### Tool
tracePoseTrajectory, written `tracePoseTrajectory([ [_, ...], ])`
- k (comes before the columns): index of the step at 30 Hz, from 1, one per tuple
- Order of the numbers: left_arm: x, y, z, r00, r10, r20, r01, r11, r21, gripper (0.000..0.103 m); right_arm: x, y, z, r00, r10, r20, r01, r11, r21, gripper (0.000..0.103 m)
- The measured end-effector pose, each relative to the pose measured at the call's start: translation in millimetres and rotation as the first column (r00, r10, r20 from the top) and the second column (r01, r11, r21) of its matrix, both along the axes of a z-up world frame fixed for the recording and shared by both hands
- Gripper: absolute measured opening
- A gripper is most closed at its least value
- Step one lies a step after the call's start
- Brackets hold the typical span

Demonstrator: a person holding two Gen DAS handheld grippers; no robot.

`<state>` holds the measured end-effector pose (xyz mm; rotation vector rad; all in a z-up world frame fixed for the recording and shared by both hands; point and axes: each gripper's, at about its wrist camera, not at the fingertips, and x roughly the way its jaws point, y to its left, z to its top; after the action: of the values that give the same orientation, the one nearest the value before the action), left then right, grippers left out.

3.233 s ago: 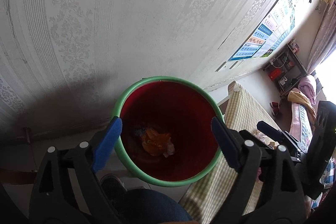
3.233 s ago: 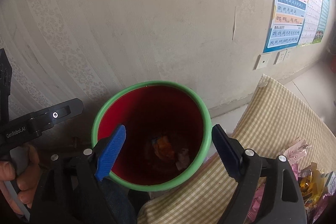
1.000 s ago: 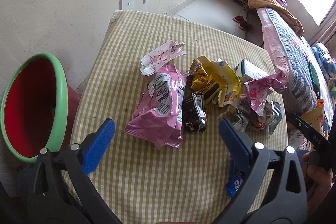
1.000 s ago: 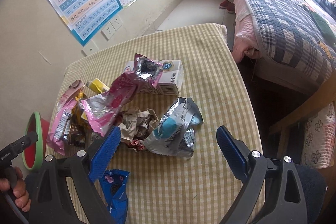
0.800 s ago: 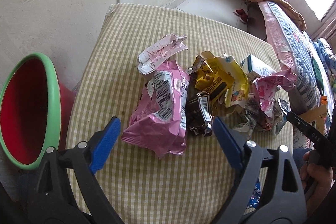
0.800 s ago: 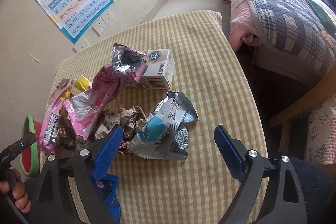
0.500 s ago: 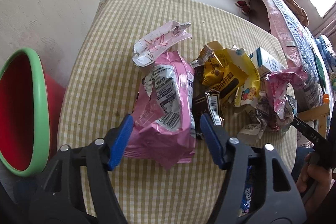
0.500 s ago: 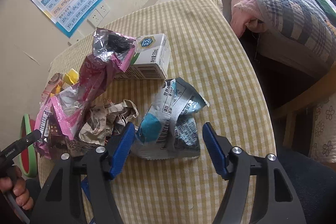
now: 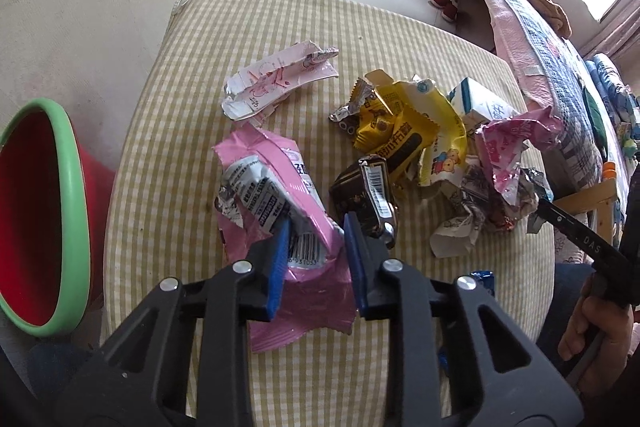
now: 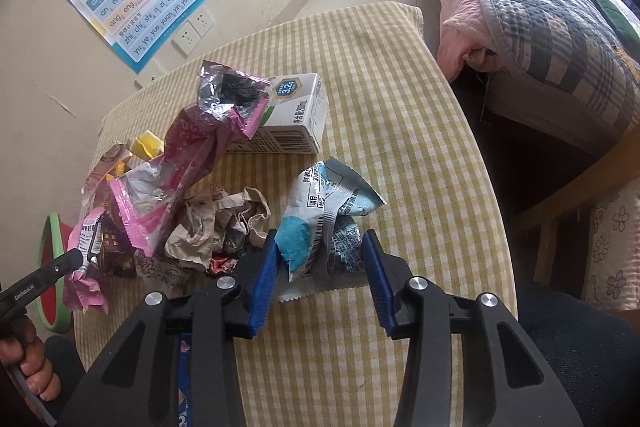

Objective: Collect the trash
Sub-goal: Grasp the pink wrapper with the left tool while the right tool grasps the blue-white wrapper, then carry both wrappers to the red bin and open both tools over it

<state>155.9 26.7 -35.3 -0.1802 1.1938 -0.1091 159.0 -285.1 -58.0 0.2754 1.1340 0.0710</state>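
Observation:
Several snack wrappers lie on a table with a yellow checked cloth (image 9: pixel 168 115). My left gripper (image 9: pixel 314 227) is shut on the near end of a large pink wrapper (image 9: pixel 276 183). A dark brown wrapper (image 9: pixel 360 187) lies just to its right. My right gripper (image 10: pixel 320 251) has its jaws narrowed around a silver and blue wrapper (image 10: pixel 324 219), both pads touching its sides. A red bucket with a green rim (image 9: pixel 68 211) stands left of the table.
A yellow wrapper (image 9: pixel 412 131), a pale pink wrapper (image 9: pixel 276 79), a crumpled pink foil wrapper (image 10: pixel 208 143), crumpled paper (image 10: pixel 216 223) and a milk carton (image 10: pixel 292 115) lie on the cloth. A bed (image 10: pixel 540 11) stands to the right. A blue wrapper (image 9: pixel 482 279) lies at the near edge.
Both grippers swung from over the bucket to the table, came down on the wrappers and closed: the left on the pink wrapper, the right around the silver and blue one.

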Motion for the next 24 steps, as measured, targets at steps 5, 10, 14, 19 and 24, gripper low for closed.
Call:
tracePoseTrajectory([
  [5, -12.4, 2.0, 11.7, 1.000, 0.002, 0.023, -0.002, 1.000, -0.017, 0.026, -7.7, 3.2, 13.9, 0.999, 0.007, 0.034, -0.007, 1.000, -0.006, 0.038],
  [10, -24.0, 2.6, 22.0, 0.999, 0.011, 0.046, -0.009, 0.999, -0.035, 0.026, -19.4, 6.4, 30.5, 0.997, 0.018, 0.073, -0.016, 1.000, -0.017, 0.038],
  [14, -33.2, 2.2, 31.3, 0.998, 0.010, 0.067, -0.007, 0.999, -0.047, 0.026, -27.1, 11.8, 42.2, 0.995, 0.027, 0.100, -0.025, 0.999, -0.021, 0.038],
  [19, -43.1, 4.0, 45.7, 0.995, 0.012, 0.101, -0.006, 0.998, -0.061, 0.026, -32.9, 24.5, 56.6, 0.990, 0.047, 0.135, -0.045, 0.999, -0.017, 0.038],
  [24, -51.6, 13.2, 58.5, 0.991, 0.029, 0.132, -0.019, 0.997, -0.081, 0.026, -37.3, 44.6, 69.9, 0.981, 0.089, 0.170, -0.088, 0.996, -0.015, 0.038],
])
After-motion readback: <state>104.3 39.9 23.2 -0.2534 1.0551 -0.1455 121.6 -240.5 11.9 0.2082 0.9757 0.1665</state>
